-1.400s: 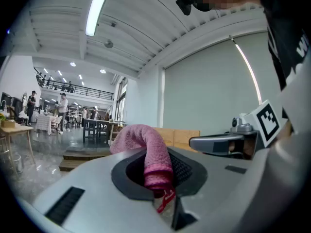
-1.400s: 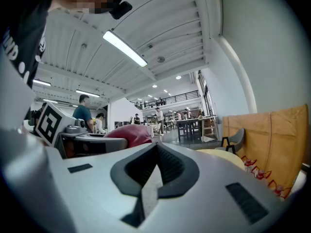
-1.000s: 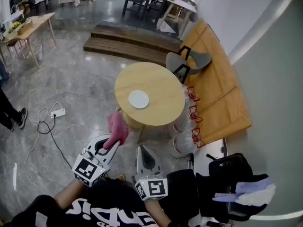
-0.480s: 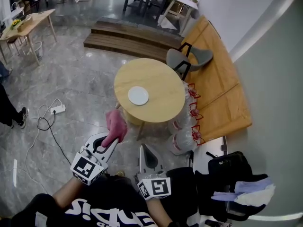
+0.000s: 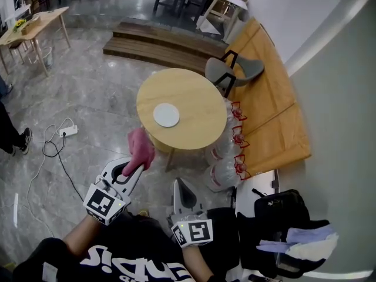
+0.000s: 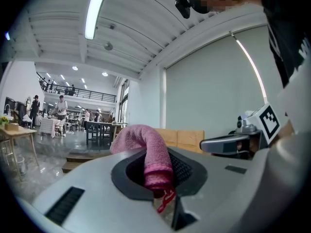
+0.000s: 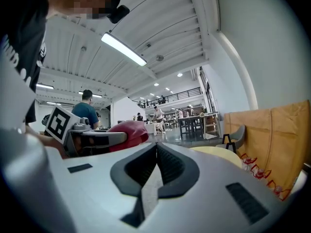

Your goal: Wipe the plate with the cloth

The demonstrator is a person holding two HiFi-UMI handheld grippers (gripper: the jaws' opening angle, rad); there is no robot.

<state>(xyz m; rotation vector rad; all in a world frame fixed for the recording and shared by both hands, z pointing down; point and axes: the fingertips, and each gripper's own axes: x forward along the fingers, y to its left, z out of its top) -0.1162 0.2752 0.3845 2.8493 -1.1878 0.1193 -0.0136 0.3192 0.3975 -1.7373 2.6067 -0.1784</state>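
The white plate [image 5: 166, 114] lay flat on the round wooden counter [image 5: 200, 107], left of its middle and alone on the top. The pink cloth [image 5: 141, 150] was not on it. The cloth hung bunched in the air just off the counter's near left edge, above the grey stone floor [image 5: 100, 104]. The left gripper [image 5: 131, 168] had its jaws closed on the cloth's lower end. In the left gripper view the cloth [image 6: 148, 152] rose out of the dark pads and drooped over to the left, with a red tag dangling below the pinch.

The right gripper [image 5: 179, 185] was held lower and nearer the person's body, beside the left one and apart from it. In the right gripper view its jaws [image 7: 154, 166] were pressed together with nothing between them. That view also showed the cloth [image 7: 130, 131] off to the left and the counter's pale rim [image 7: 221, 155] ahead.

Several clear plastic bags with red handles [image 5: 228, 157] stood on the floor against the counter's right side. A grey chair [image 5: 234, 74] sat at the far edge. A long wooden bench [image 5: 267, 113] ran along the curved wall to the right. Dark wooden steps [image 5: 164, 46] lay beyond the counter. A white power strip with a black cable [image 5: 66, 131] lay on the floor to the left. A black bag [image 5: 282, 216] sat at the person's right.
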